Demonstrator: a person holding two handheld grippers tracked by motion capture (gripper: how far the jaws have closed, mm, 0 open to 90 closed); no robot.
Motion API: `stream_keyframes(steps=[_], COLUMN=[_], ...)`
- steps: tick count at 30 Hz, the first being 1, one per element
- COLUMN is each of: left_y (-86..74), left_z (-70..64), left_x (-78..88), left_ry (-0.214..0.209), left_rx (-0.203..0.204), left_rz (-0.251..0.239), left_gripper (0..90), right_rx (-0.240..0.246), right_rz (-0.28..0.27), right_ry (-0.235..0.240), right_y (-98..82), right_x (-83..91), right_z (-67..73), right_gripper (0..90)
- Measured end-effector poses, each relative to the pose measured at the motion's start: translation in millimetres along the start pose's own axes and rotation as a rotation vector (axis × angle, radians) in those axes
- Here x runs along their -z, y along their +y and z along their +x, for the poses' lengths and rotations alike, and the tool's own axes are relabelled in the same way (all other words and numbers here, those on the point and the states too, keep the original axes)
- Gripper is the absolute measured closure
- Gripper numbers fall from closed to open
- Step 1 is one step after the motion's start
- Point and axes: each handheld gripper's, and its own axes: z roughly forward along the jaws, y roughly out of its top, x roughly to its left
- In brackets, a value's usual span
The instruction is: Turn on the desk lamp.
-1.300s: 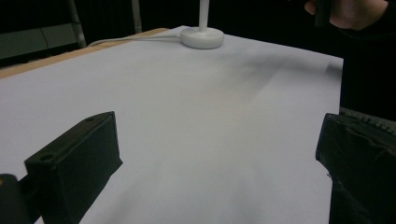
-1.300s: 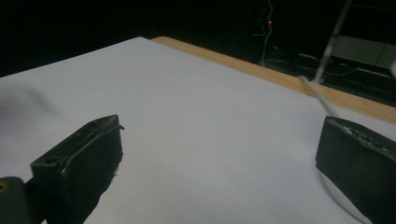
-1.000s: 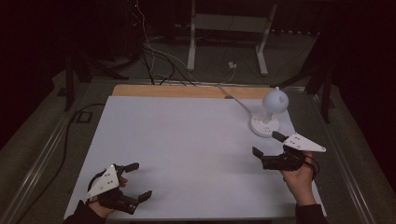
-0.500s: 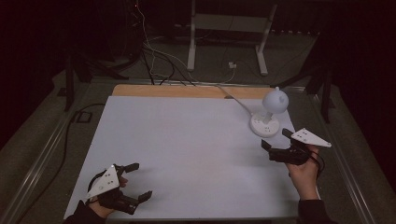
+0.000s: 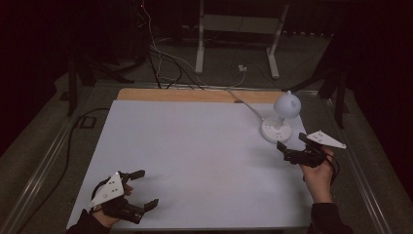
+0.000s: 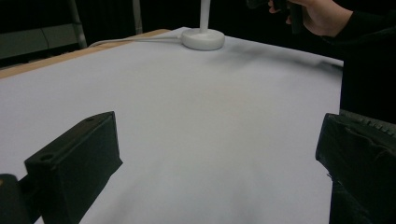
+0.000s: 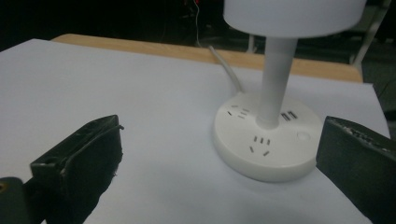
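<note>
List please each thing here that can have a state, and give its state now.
Lamp: upright on its round base, cable attached, not visibly lit.
Left gripper: open, empty, low over the table.
Right gripper: open, empty, just short of the lamp's base.

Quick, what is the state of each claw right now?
Left claw: open, holding nothing, above the table.
Right claw: open, holding nothing, near the lamp.
</note>
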Motion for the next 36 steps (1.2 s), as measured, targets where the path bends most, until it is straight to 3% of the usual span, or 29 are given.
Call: stream_keyframes(steps=[15, 19, 23, 27, 36], left_y=[-0.1, 0.0, -0.2, -0.2, 0.0], left_z=[0.8, 1.0, 0.6, 1.0, 1.0], left_x=[0.1, 0.1, 0.2, 0.1, 0.2], left_ry=[0.003, 0.004, 0.005, 0.006, 0.005], left_rx=[0.006, 0.005, 0.004, 0.009, 0.007], left_rz=[-0.003, -0.001, 0.002, -0.002, -0.001], left_gripper=[0.4, 0.4, 0.4, 0.4, 0.4], right_rx=[-0.026, -0.091, -0.122, -0.133, -0.158], right_rz=[0.031, 0.014, 0.013, 0.015, 0.028], right_ry=[-0.094, -0.135, -0.151, -0.181, -0.199], right_y=[-1.1, 0.1, 1.0, 2.2, 6.0], right_x=[-15.5, -20.9, -25.8, -29.5, -35.6], right_z=[-22.9, -28.4, -32.7, -34.6, -34.9], right_gripper=[0.0, 0.0, 0.0, 7.7, 25.9])
